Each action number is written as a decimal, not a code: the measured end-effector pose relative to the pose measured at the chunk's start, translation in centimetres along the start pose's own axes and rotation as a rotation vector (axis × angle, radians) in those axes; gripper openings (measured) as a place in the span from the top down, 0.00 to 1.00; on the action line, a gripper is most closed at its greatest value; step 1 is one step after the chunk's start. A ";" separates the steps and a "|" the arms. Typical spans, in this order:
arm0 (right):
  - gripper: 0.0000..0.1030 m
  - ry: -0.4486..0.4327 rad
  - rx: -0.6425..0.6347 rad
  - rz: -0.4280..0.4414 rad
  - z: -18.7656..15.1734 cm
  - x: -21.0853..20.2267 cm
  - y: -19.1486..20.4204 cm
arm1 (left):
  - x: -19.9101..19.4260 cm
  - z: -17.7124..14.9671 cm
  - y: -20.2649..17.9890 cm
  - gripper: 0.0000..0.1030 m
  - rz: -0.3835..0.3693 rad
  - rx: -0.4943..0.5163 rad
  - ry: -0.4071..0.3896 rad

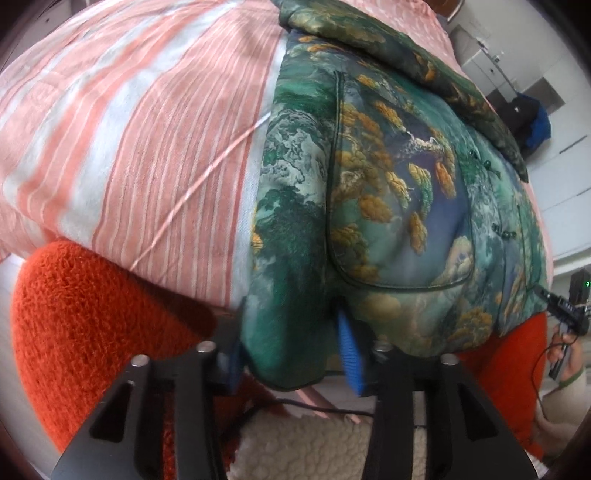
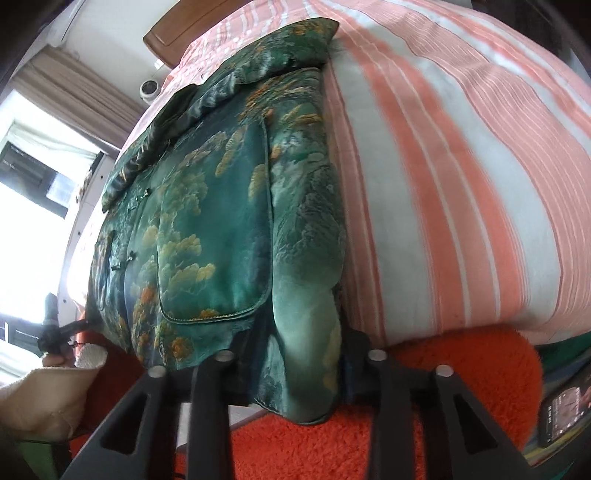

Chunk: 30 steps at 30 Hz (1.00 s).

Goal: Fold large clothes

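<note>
A large green padded jacket (image 1: 388,192) with gold tree print and patch pockets lies flat on a pink-and-white striped bed cover (image 1: 147,129). Its sleeves are folded across the upper part. My left gripper (image 1: 291,354) stands at the jacket's bottom hem, its blue-padded fingers (image 1: 349,354) on either side of a hem corner, closed on the fabric. In the right wrist view the jacket (image 2: 207,229) fills the left half, and my right gripper (image 2: 295,369) holds the other hem corner between its fingers.
An orange fuzzy garment (image 1: 85,314) lies under the bed cover's near edge, also in the right wrist view (image 2: 461,387). A wooden headboard (image 2: 184,29) is at the far end. A window (image 2: 26,177) is on the left. A phone (image 2: 565,410) lies at the right.
</note>
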State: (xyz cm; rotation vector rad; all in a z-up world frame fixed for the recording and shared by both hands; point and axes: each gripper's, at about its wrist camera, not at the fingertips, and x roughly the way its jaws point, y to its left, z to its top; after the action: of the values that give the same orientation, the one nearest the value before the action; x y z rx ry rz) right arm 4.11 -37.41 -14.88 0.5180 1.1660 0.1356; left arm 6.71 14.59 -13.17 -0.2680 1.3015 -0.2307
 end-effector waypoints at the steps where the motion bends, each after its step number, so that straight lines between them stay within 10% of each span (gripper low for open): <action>1: 0.61 0.004 0.006 0.009 -0.1 0.1 -0.1 | 0.6 0.0 0.0 0.50 -0.003 0.004 0.018; 3: 0.59 0.014 -0.005 0.024 -0.2 0.2 0.2 | 1.3 -0.1 -0.3 0.51 0.011 0.014 0.050; 7: 0.59 0.066 -0.078 0.009 -0.2 0.7 1.3 | 1.5 -0.5 -0.3 0.89 0.017 0.021 0.070; 9: 0.86 0.074 -0.092 -0.003 -0.1 0.6 1.7 | 1.0 -0.8 -0.2 0.91 0.002 0.024 0.059; 18: 0.89 0.166 -0.150 -0.012 -1.4 -1.6 3.5 | -2.9 -3.5 0.2 0.92 -0.042 0.048 0.070; 28: 0.89 -0.167 -0.088 0.279 11.6 -9.2 6.7 | -15.8 13.2 -4.9 0.91 -0.232 0.103 -0.287; 30: 0.89 -0.261 -0.083 0.276 16.5 -9.4 7.7 | -16.8 19.5 -6.9 0.65 -0.194 0.100 -0.402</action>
State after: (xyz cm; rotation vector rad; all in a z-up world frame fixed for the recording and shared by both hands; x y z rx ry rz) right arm 16.51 -39.37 1.35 0.6027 0.8274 0.3421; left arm 21.21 14.62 9.14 -0.3362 0.8634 -0.3842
